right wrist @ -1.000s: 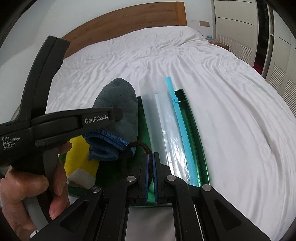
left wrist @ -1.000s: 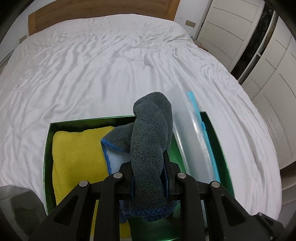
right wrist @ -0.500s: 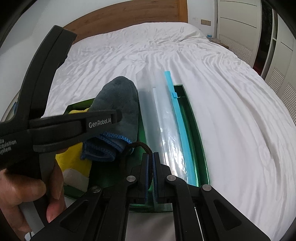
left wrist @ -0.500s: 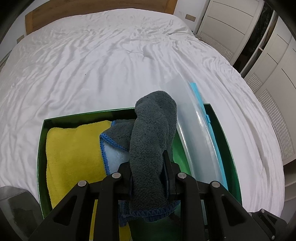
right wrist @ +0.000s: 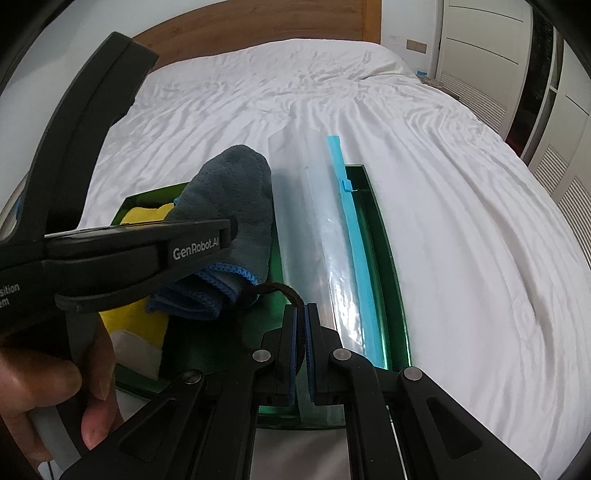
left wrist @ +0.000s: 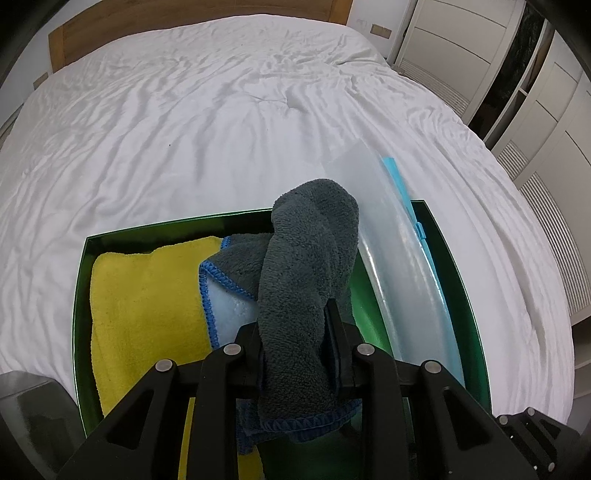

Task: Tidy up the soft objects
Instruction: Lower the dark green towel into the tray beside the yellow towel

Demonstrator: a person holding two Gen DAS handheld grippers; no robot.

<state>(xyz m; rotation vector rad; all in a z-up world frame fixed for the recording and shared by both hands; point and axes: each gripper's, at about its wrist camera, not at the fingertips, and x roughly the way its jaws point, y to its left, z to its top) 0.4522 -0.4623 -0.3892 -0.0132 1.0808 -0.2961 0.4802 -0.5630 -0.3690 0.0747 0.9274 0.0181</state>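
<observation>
My left gripper [left wrist: 295,317] is shut on a grey towel [left wrist: 310,236] with blue edging, which hangs bunched over a green box [left wrist: 177,223] on the bed. In the box lies a folded yellow towel [left wrist: 147,295]. A clear zip bag [left wrist: 399,280] with a blue seal strip [left wrist: 400,181] stands along the box's right side. My right gripper [right wrist: 300,310] is shut on the bag's [right wrist: 310,221] near edge, with a dark cord loop at its tips. In the right wrist view the left gripper [right wrist: 229,236] holds the grey towel [right wrist: 236,184] just left of the bag.
The box [right wrist: 388,258] sits on a rumpled white bedsheet [left wrist: 221,129], with a wooden headboard [left wrist: 147,22] behind. White wardrobe doors [left wrist: 535,92] stand to the right. A hand [right wrist: 37,387] grips the left gripper's handle. A pale cloth [right wrist: 136,350] lies at the box's near left corner.
Both grips hold as before. The right gripper has turned slightly, so the box and bag sit a little differently in its view. The towel stays over the box.
</observation>
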